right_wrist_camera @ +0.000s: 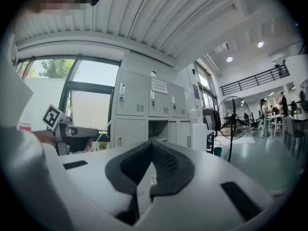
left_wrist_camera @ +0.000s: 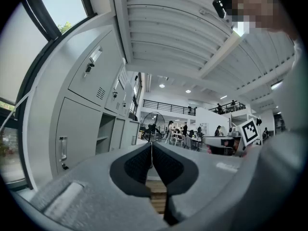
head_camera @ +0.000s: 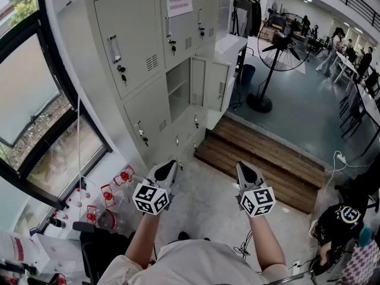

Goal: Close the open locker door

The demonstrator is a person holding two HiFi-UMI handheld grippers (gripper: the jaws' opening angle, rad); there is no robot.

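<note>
1. Ahead of the person, in the middle row of the grey locker bank [head_camera: 133,46], the open locker door [head_camera: 198,81] stands swung outward.
2. The left tongs [head_camera: 171,165] are pressed together, holding nothing.
3. The right tongs [head_camera: 243,166] are likewise closed and empty, well apart from the door.

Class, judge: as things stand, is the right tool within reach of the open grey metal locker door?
Probably not yet: the right tool sits well short of the open grey metal locker door, with floor between. Nothing seems to block stepping closer.
</note>
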